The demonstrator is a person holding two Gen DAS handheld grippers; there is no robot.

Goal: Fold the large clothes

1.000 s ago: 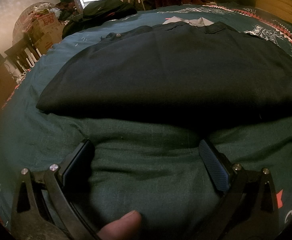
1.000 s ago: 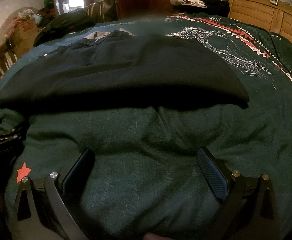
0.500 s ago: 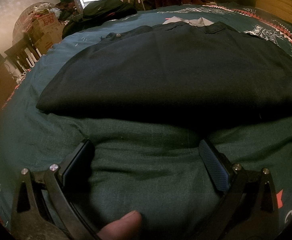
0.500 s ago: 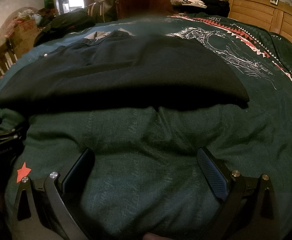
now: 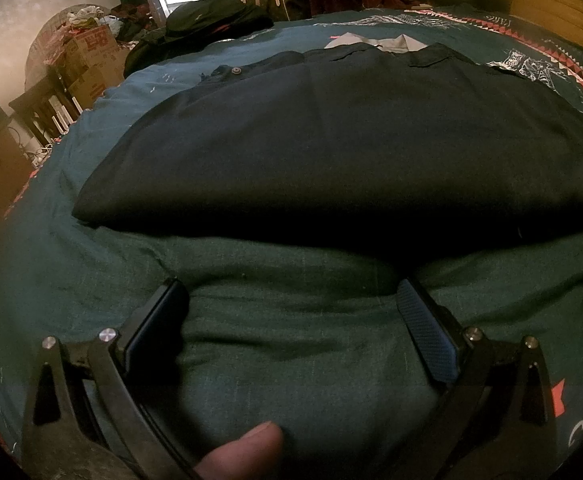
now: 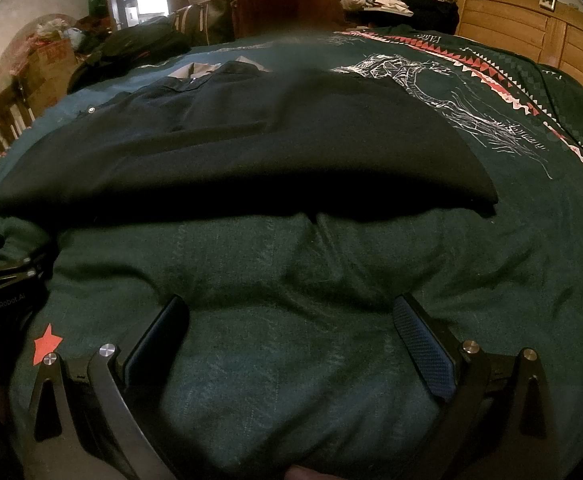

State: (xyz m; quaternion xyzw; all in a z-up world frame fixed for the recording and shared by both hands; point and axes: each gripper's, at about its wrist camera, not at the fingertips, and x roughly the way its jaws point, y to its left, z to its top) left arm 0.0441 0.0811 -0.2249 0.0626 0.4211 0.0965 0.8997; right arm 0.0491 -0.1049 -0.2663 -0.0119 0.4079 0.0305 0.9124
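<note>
**Both claws parked just short of the shirt's near edge**

Left wrist view first. The left gripper is spread wide with nothing between its fingers, just teal bedspread under them. The dark shirt lies straight ahead of it, flat on the bed, collar at the far end and the near folded edge running side to side across the view. So the long edge sits crosswise to the way the claw points. From here the shirt's left corner is in view off to the left, while the right side runs out of frame. A fingertip of the person shows at the bottom.

Right wrist view. The right gripper is the same story: fingers far apart, holding nothing, resting low over the bedspread. The shirt is again dead ahead, near but not touching, and here its right corner is the one you can see clearly. The other gripper's body pokes in at the left edge, so the two sit side by side.

My guess is each hand takes its own corner: left claw to the left one, right to the right, both pushing forward to pinch that near edge and carry it toward the collar. Neither looks closer than the other.
</note>
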